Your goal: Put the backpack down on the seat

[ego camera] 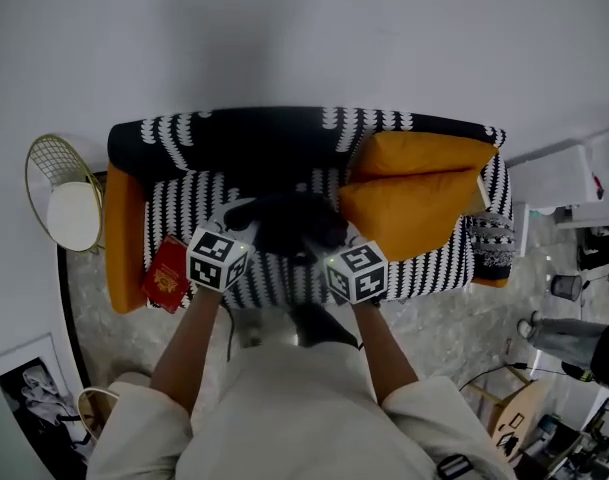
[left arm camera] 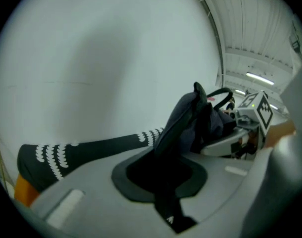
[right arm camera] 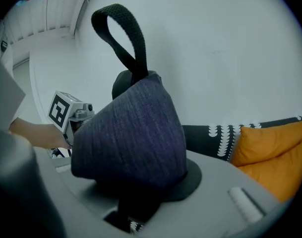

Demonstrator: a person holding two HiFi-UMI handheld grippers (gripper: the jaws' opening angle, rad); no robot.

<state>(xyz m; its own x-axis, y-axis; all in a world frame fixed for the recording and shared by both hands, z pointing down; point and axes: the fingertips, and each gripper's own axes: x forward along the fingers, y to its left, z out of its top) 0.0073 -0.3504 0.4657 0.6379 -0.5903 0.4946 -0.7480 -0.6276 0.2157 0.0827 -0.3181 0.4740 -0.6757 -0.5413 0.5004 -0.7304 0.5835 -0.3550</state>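
1. My left tool [left arm camera: 166, 209] is clenched on a dark strap of the backpack [left arm camera: 190, 125]. My right tool [right arm camera: 127, 213] is clenched on its lower fabric.
2. The backpack hangs between them over the middle of the sofa [ego camera: 284, 138], beside the sofa's orange cushions [ego camera: 414, 193].
3. I judge this the lowering step. Next, I should settle its base on the sofa's seat, then release both tools.

Navy backpack [right arm camera: 136, 133], black-and-white patterned sofa [ego camera: 284, 133], orange cushions [ego camera: 409, 203], red booklet [ego camera: 167, 273], gold wire basket [ego camera: 46, 158].
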